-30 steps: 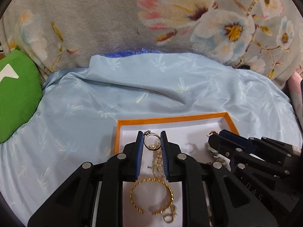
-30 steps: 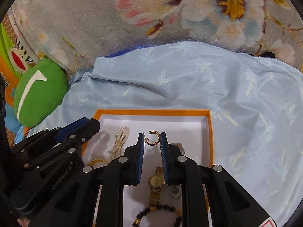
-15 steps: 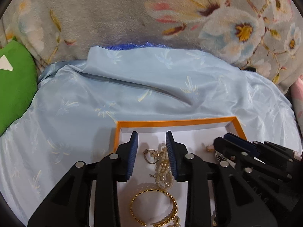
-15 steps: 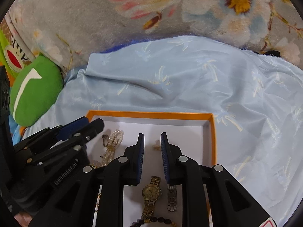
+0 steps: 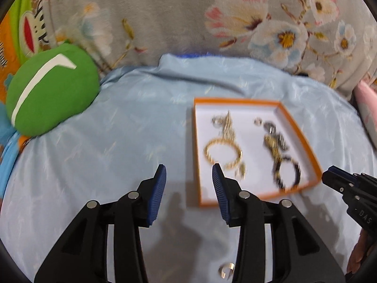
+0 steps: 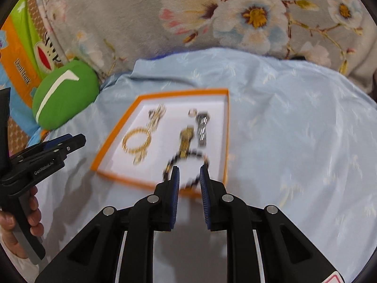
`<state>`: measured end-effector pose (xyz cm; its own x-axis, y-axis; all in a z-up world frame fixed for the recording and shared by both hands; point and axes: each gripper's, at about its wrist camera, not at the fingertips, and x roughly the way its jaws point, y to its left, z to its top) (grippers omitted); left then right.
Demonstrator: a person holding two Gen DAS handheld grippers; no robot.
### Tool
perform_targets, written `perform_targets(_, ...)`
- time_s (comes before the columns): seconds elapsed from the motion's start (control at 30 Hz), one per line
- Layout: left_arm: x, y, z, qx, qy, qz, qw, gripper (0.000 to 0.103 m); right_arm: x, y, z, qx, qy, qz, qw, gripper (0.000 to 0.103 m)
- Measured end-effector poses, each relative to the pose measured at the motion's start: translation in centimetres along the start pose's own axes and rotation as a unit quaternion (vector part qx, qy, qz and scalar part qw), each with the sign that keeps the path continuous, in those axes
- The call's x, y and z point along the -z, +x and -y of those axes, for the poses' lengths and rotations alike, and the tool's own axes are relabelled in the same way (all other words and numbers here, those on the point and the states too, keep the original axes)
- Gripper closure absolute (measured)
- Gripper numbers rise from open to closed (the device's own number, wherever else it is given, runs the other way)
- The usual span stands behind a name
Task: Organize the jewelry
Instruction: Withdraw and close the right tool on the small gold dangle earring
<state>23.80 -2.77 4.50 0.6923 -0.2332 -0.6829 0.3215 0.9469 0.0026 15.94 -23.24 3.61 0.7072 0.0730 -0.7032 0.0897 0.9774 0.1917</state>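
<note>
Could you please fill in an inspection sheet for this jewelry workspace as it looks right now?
Surface: light blue cloth, wrinkled, spread over a soft base.
Job's things: orange-rimmed tray holding a gold bangle, a gold watch, a silver watch, a dark bead bracelet and a small ring; all blurred.
Clutter: one small gold ring lies on the cloth outside the tray.
Grippers: left gripper open and empty over the cloth, having just been opening; right gripper narrowly open, empty, at the tray's near edge.
Cables: nothing seen.
Surroundings: grey floral blanket behind, green cushion at the left.
</note>
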Motion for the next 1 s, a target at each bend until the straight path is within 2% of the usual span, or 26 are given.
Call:
perform_targets(0.13,4.4,-0.2,0.0,0.004,-0.013,-0.033,0.9994,0.064,3.5,0.6,-1.8,-0.015,-0.001,-0.030,0.999,0.085)
perform_targets(0.3,7.5,-0.4,-0.1,0.016,-0.037,-0.053,0.9978,0.064,5.1,1.6,-2.9,-0.011,-0.001,-0.043,0.999,0.085)
perform_targets(0.6,8.3,-0.9,0.3,0.024,-0.036,-0.047,0.9980,0.064,5.1,2.1,-3.5,-0.004,-0.001,-0.038,0.999,0.088)
perform_targets(0.7,8.4,-0.9,0.3,0.026,-0.034,-0.046,0.9980,0.064,5.0,2.2,-3.4,-0.002,0.001,-0.040,0.999,0.099)
perform_targets(0.73,8.4,-0.9,0.3,0.027,-0.034,-0.046,0.9980,0.064,5.0,2.2,-3.3,-0.003,0.003,-0.040,0.999,0.099)
perform_targets(0.9,8.7,-1.3,0.5,0.034,-0.035,-0.045,0.9978,0.052,5.6,1.3,-3.1,0.007,-0.001,-0.033,0.999,0.099)
perform_targets(1.0,9.0,-1.7,1.0,0.039,-0.033,-0.042,0.9978,0.052,6.3,0.5,-2.5,0.008,0.009,-0.029,1.000,0.099)
